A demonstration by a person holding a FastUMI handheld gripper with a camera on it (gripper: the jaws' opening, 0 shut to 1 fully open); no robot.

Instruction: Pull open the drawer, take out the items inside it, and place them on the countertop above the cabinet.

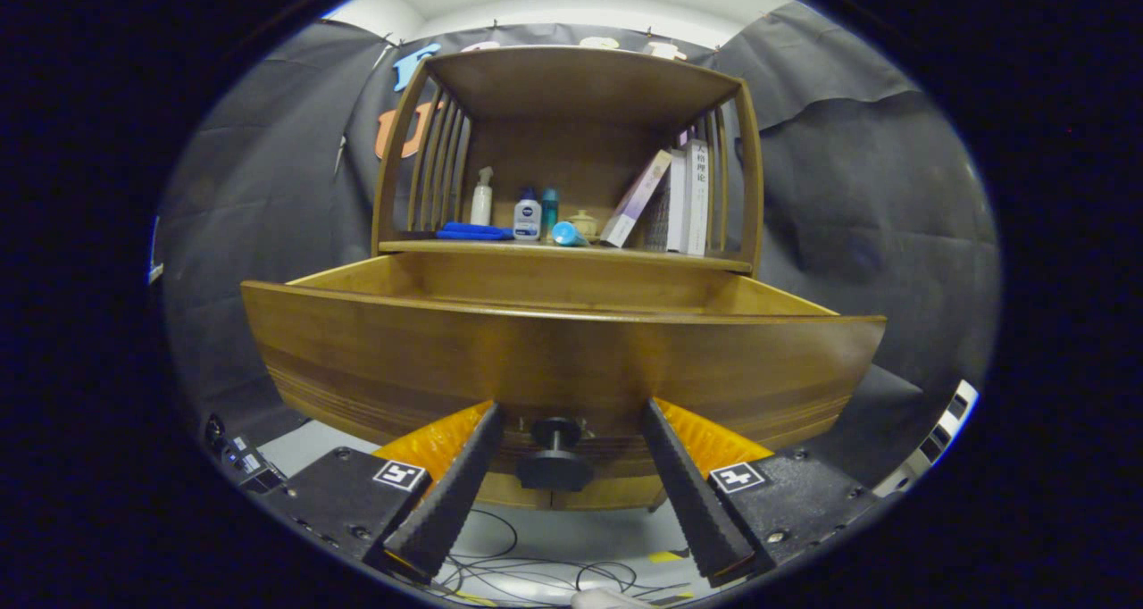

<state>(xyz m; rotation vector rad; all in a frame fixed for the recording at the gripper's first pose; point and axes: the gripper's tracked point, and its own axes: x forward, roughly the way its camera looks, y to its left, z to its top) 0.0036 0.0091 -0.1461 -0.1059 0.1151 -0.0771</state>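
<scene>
The wooden drawer (563,359) stands pulled out from the cabinet toward me, its curved front panel filling the space just ahead of the fingers. Its black round knob (555,455) sits between my two black ridged fingers (446,493), with clear gaps on both sides. My gripper (570,417) is open around the knob, not touching it. The drawer's inside is hidden below its front rim from this low angle. The countertop (571,250) above the drawer carries a flat blue item (473,231), a blue-and-white bottle (528,219) and a light blue object (568,234).
On the shelf stand a white spray bottle (481,198), a teal tube (549,207), a small cream jar (585,223) and leaning books (670,198). Slatted side walls enclose the shelf. Cables (536,569) lie on the floor below; a black device (241,457) sits low to the left.
</scene>
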